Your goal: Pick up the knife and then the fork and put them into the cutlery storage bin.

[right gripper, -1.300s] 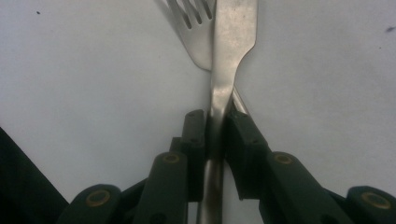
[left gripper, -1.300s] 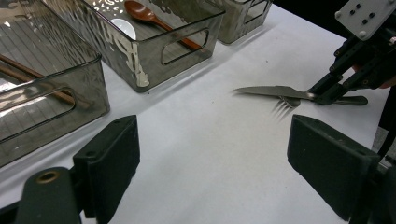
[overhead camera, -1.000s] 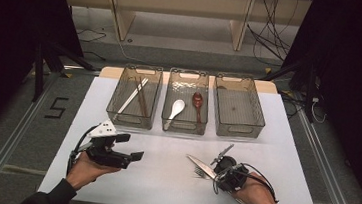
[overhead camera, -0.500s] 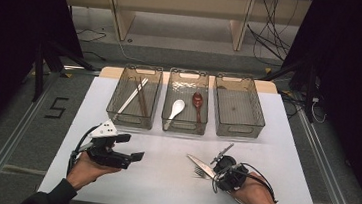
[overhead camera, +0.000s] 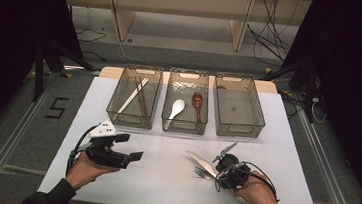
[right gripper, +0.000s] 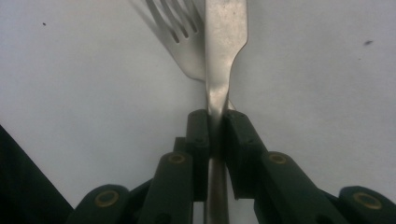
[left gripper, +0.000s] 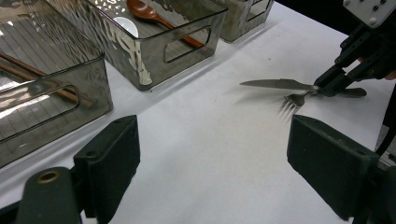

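Steel knife (right gripper: pixel 225 56) was clamped at its handle by the right tongs (right gripper: pixel 216 122), above the fork (right gripper: pixel 180 35). Left tongs (left gripper: pixel 212 172) were held open, empty. It should be lifted level, judging by that off-centre grip.

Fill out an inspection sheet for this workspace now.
Surface: white table, mostly bare in front.
Job's things: knife clamped in the right hand-held gripper; fork lies on the table beneath it.
Clutter: three bins; left holds chopsticks, middle a white spoon and a brown spoon, right looks empty.
Grippers: left hand-held gripper open, holding nothing.
Cables: one trails from each gripper; more on the floor.
Surroundings: wooden shelf frame, dark curtains.
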Demonstrator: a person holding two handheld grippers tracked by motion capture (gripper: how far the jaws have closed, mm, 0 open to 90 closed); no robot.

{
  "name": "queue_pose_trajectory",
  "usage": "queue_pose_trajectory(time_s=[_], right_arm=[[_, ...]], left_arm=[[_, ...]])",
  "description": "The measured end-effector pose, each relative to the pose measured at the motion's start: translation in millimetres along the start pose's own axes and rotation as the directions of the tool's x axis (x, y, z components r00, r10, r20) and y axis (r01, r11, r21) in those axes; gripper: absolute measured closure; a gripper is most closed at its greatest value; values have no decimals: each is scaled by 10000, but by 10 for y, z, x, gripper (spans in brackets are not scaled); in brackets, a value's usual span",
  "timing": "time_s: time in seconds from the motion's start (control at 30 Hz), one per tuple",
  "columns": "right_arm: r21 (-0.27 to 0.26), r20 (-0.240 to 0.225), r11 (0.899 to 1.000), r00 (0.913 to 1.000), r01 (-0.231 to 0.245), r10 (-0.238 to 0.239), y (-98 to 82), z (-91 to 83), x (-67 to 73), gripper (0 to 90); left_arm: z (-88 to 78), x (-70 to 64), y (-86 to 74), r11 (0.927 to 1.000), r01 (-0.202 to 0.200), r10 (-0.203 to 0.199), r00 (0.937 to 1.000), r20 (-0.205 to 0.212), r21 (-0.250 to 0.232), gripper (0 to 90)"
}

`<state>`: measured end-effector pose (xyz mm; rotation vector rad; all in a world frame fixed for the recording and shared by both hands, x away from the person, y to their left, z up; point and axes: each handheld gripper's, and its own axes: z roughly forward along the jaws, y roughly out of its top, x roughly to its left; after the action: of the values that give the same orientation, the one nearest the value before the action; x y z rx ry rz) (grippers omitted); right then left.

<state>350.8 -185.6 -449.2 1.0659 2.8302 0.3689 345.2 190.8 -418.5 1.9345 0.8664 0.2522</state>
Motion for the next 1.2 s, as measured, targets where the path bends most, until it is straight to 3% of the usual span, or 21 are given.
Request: queue_pose_trajectory(time_s=[0.27,0.7,1.2], right_arm=[[-1056,-240,9940,9993,-302,278,-26,-157,-77,810],[-2345,-567,9690,9962,-774,659,-45,-368,-200,810],[-3517,-607,9257,9902,-1393,1260,-61,-553,-435,810]], left_arm=[[-22,7,8,10000,-27,27,10000,-33,-33,167],[-69,24,16,9993,64,-74,9997,-250,-363,163],[-152,63,-4,9971,233,-269,9984,-491,-719,161]])
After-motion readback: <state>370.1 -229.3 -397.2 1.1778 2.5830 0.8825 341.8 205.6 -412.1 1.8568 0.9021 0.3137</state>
